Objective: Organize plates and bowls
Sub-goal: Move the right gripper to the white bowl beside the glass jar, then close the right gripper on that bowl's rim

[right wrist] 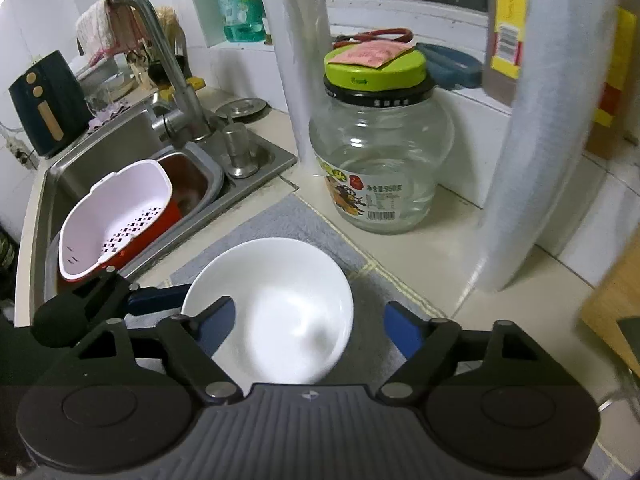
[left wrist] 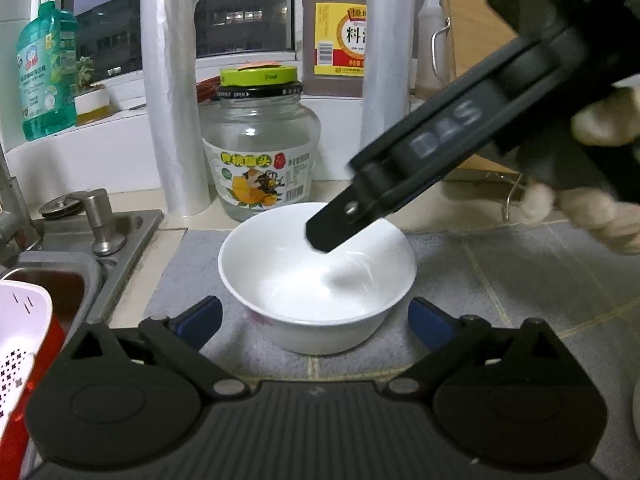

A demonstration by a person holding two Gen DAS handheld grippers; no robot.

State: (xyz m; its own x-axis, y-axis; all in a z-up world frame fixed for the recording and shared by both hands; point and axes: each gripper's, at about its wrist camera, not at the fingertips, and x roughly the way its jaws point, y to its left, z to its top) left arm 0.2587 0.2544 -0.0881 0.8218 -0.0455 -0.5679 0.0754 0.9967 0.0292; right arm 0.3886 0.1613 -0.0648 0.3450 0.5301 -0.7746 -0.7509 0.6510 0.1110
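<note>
While the white bowl sat upright on the grey mat on the worktop, just in front of a glass jar with a green lid and beside the sink, both grippers had gathered round it. The left gripper had its jaws spread wide on either side of the bowl's near wall, and they did not appear to press on it. The right gripper reached in from the right, its jaws also apart, one finger over the inside of the bowl and the other outside the rim; no pad looked to be clamped on the wall yet. The bowl looked like glazed ceramic: stiff, moderately heavy, smooth and probably slippery, and likely to chip or break if dropped or knocked against the jar. A pinch across the rim, one pad inside and one outside, seemed the surest hold, with a firm squeeze and a level lift. No plates were clearly in view.
</note>
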